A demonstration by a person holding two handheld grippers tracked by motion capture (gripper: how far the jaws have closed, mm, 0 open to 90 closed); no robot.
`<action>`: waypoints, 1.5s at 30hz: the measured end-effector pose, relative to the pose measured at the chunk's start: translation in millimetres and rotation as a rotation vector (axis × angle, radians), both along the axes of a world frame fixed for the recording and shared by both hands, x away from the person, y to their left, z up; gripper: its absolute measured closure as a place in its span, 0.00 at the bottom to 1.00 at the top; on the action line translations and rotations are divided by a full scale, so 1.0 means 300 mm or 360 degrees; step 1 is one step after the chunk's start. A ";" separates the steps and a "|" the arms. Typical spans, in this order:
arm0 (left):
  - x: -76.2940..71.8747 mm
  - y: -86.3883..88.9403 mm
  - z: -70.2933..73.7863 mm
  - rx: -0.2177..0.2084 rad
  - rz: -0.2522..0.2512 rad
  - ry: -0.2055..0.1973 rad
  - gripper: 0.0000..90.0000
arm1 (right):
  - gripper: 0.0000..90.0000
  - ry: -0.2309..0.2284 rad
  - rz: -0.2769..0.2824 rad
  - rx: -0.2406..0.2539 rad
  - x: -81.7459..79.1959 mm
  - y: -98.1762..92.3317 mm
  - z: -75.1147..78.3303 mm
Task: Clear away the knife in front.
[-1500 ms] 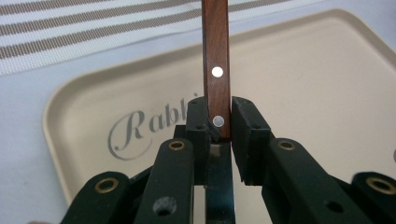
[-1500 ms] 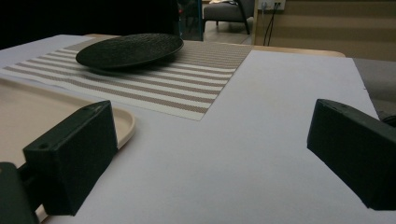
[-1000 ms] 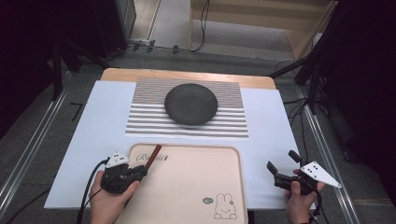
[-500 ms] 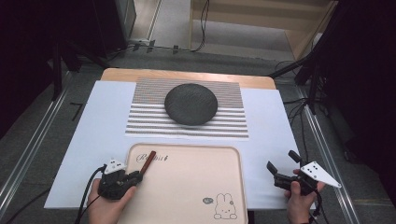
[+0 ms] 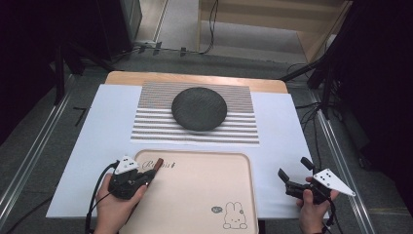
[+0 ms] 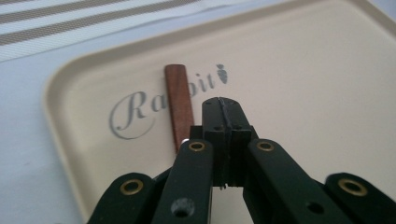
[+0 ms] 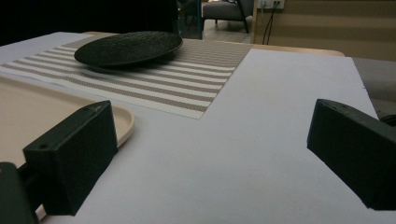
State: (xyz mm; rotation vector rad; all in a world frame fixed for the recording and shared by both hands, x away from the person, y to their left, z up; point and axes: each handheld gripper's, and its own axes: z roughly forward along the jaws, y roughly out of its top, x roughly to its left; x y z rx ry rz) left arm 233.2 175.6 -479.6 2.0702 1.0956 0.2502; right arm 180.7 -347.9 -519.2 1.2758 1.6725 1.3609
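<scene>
White paper [image 5: 97, 126] covers your table, and the beige tray [image 5: 195, 195] sits at its near edge, printed with "Rabbit" lettering [image 6: 135, 107] at its far left corner and a rabbit drawing [image 5: 233, 217] near its near right corner. Your left gripper [image 5: 146, 176] rests over that far left corner with its jaws pressed together, having just closed, and nothing sits between them. In the left gripper view the brown stick [image 6: 179, 105] lies flat on the tray just beside the jaw tips, on their left, across the lettering; its near end is hidden behind the jaws, so you cannot tell whether it touches them. Your right gripper [image 5: 294, 173] hovers over bare paper right of the tray, jaws wide apart. Farther off, the striped placemat [image 5: 195, 131] carries the dark round plate [image 5: 198, 108]. Beyond the table's far edge the room is dark, with cables [image 5: 209, 29] on the floor.
</scene>
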 end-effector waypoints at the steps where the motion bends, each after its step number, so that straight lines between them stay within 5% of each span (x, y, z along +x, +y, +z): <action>1: 0.000 -0.008 -0.008 0.0014 -0.0019 0.0004 1.00 | 0.01 -0.0001 0.0001 0.0000 0.000 0.000 0.000; 7: -0.003 -0.050 -0.037 0.0147 -0.0072 -0.0007 1.00 | 0.01 -0.0001 0.0001 -0.0002 0.000 0.001 0.000; 14: 0.006 -0.032 -0.044 0.0182 -0.0035 0.0006 1.00 | 0.01 0.0000 0.0001 -0.0004 0.001 0.001 0.000; 45: 0.026 0.115 -0.048 0.0147 0.0046 0.0044 1.00 | 0.01 -0.0008 0.0004 0.0007 0.001 -0.004 -0.001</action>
